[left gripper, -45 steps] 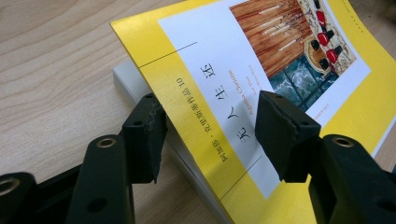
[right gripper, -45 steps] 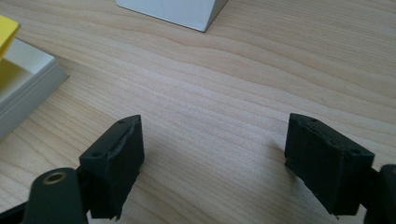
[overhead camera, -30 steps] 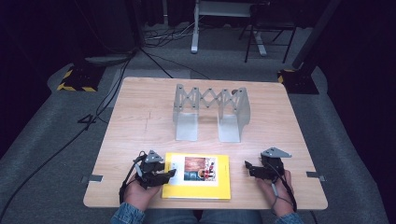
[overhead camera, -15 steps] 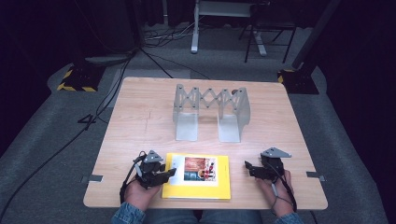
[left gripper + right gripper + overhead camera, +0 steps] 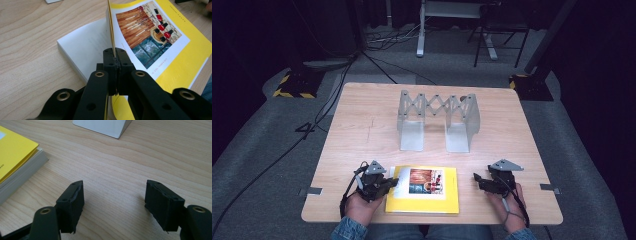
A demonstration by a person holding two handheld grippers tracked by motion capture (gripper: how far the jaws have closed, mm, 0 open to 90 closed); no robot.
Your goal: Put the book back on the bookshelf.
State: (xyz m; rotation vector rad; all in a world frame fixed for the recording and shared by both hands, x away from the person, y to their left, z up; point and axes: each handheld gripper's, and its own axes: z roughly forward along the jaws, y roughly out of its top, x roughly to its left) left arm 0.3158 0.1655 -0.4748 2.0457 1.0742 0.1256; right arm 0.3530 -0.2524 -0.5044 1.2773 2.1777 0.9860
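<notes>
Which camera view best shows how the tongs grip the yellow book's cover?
The left gripper view: the left tongs are shut on the lifted cover of the yellow book, white pages bared beneath. The high view shows the book small and the grip unclear. The right gripper view catches just a corner.

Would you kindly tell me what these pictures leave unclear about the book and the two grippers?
- Yellow paperback book: cover wording, too small in the high view.
- Its inner page text: blurred, left gripper view.
- Left gripper: pinches the lifted cover; page count underneath hidden.
- Right gripper: open, body cut off below.
</notes>
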